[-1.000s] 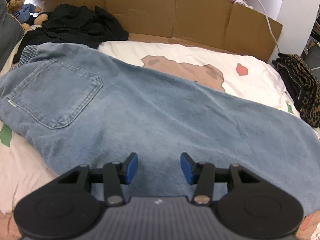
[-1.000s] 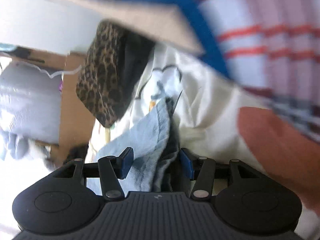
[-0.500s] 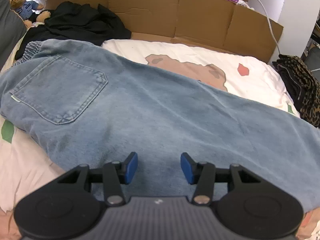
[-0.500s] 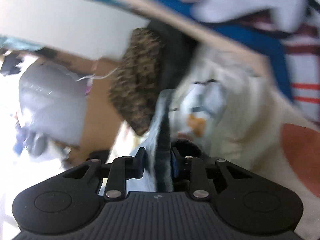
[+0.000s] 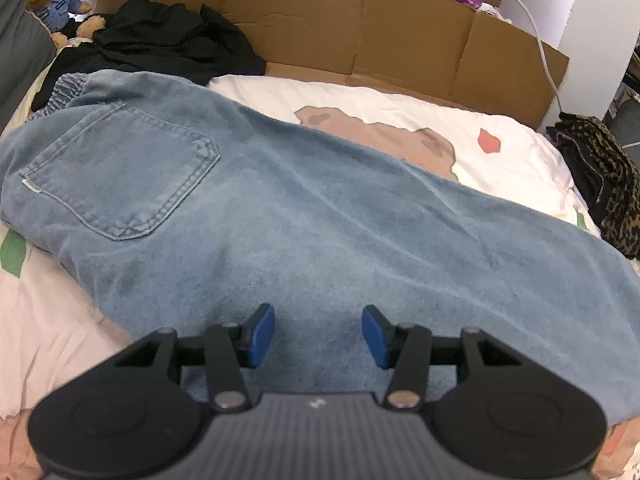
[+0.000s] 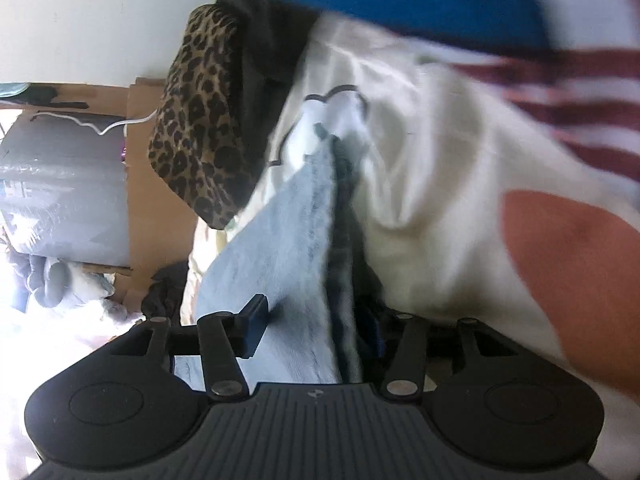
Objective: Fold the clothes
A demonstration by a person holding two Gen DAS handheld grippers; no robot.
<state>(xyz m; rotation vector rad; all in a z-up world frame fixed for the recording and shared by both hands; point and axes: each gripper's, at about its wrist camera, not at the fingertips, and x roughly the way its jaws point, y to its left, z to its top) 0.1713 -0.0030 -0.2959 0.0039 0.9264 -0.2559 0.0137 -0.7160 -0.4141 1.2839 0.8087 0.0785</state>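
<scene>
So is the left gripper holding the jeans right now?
No, the left gripper hovers open above the jeans, with nothing between its blue pads.

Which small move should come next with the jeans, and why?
Probably carry the right gripper with its hem toward the waistband: denim sits between its fingers, while the jeans lie flat, unfolded, and the left gripper hovers open.

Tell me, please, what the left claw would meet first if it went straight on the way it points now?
Most likely the blue jeans. The left claw hangs open over the denim, which fills the space between and ahead of its fingers. Depth is hard to judge, but nothing else lies in that line before the fabric.
</scene>
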